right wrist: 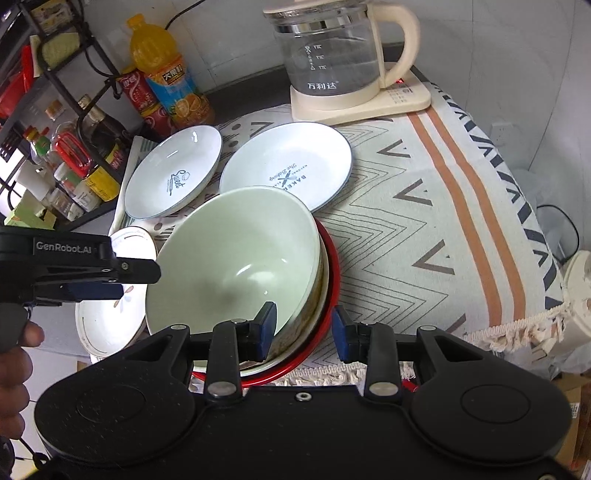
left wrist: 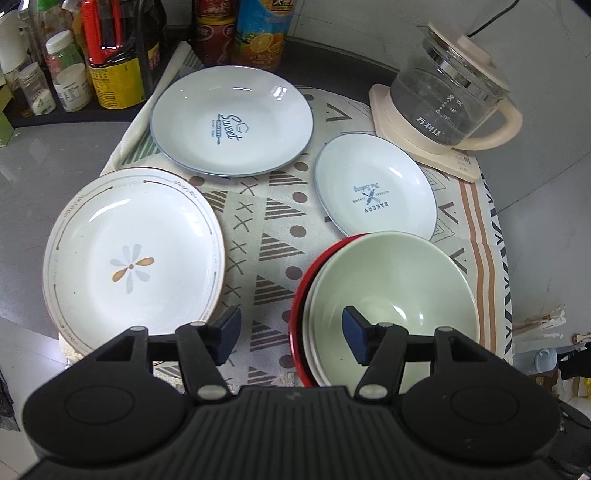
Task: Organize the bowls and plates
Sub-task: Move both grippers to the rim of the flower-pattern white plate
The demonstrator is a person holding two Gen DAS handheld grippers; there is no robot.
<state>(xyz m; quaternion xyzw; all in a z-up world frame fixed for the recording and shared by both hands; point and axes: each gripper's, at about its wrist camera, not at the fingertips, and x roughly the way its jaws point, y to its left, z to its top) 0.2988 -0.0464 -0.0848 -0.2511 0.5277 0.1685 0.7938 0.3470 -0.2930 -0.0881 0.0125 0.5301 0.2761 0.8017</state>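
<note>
A pale green bowl (left wrist: pixel 395 291) (right wrist: pixel 236 258) sits nested on a white bowl inside a red bowl (left wrist: pixel 299 295) (right wrist: pixel 332 266) on the patterned cloth (left wrist: pixel 273 221). My left gripper (left wrist: pixel 291 332) (right wrist: pixel 140 282) is open over the stack's left rim, one pad inside the green bowl and one outside, both apart from it. My right gripper (right wrist: pixel 304 332) straddles the stack's right rim, with a thin gap at the red edge. Three plates lie flat around them: a flower plate (left wrist: pixel 133 258) (right wrist: pixel 107 321), a "Sweet" plate (left wrist: pixel 232 118) (right wrist: pixel 173 173) and a "Bakery" plate (left wrist: pixel 373 188) (right wrist: pixel 288 162).
A glass kettle (left wrist: pixel 450 92) (right wrist: pixel 332 48) stands on its cream base at the back right. Bottles and jars (left wrist: pixel 110 55) (right wrist: pixel 74 147) fill a rack at the back left, beside an orange juice bottle (left wrist: pixel 262 33) (right wrist: pixel 170 74). The cloth's fringed edge (right wrist: pixel 517 328) hangs off the right side. A hand (right wrist: pixel 14 354) shows at the left.
</note>
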